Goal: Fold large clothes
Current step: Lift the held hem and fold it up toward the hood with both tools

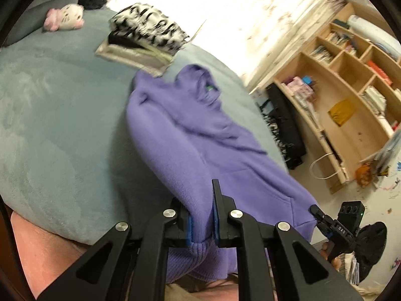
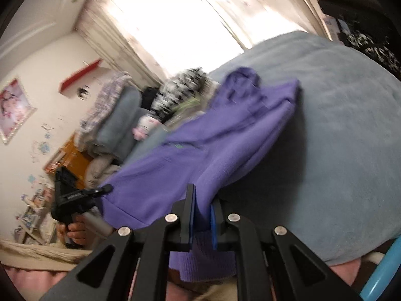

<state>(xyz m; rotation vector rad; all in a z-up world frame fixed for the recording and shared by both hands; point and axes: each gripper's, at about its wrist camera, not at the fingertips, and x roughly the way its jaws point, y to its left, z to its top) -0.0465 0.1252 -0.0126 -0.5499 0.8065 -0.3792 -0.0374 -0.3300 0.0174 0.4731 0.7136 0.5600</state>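
Left hand-held gripper (image 1: 202, 215) clenched on hoodie (image 1: 190, 130) hem. Right hand-held gripper (image 2: 202, 215) grips the hem too. Bed (image 1: 62, 125) beyond both.

window: bright, washed-out curtain (image 1: 250, 12)
bed: grey-blue fleece cover (image 1: 62, 125)
shelves: wooden cubbies (image 1: 351, 80), books etc.
wall: white w/ framed picture (image 2: 15, 110)
floor: pale

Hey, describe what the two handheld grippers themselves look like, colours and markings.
Both the left gripper and right gripper are matte black linkage frames with triangular cut-outs, round silver pivot bolts and blue pads inside flat black fingers. The right one's side carries white lettering.
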